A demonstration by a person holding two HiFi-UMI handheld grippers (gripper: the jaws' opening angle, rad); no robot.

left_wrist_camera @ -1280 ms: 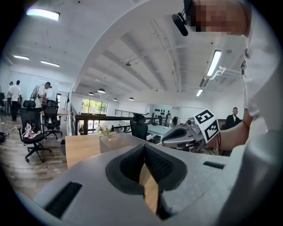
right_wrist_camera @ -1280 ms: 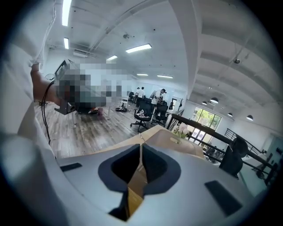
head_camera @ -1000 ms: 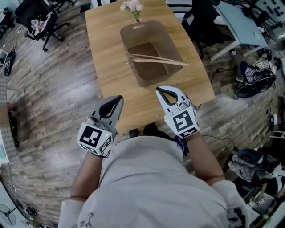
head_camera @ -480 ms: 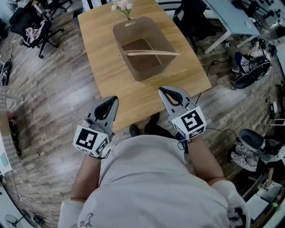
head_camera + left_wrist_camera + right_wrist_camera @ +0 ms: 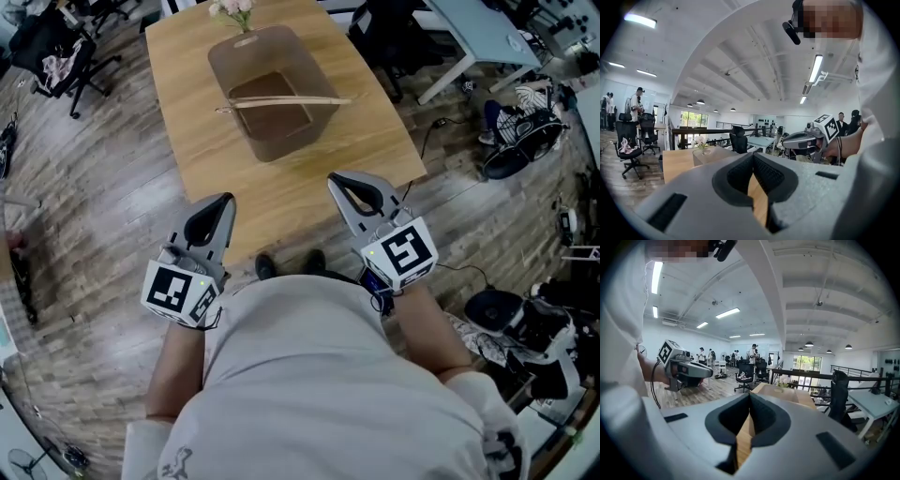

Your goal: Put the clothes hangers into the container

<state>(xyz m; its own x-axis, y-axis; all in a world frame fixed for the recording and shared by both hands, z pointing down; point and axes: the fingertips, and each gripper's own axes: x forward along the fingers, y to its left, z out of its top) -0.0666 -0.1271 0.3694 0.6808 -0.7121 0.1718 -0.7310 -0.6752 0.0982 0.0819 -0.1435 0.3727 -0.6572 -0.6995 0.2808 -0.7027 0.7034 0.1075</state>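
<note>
While hovering off the near edge of the light wooden table (image 5: 187, 159), pressing jaws together on nothing: left grey two-jaw gripper (image 5: 225, 202), right grey two-jaw gripper (image 5: 337, 181). Resting across the translucent brown plastic container (image 5: 232, 49), well ahead: pale wooden clothes hanger (image 5: 281, 101). Likely needing tipping inside; spreading jaws first, approaching from above.

You held two grippers, the left gripper (image 5: 223, 201) and the right gripper (image 5: 336, 180); you faced one table (image 5: 187, 159), one container (image 5: 281, 145), one hanger (image 5: 291, 100), one flower vase (image 5: 234, 9).
</note>
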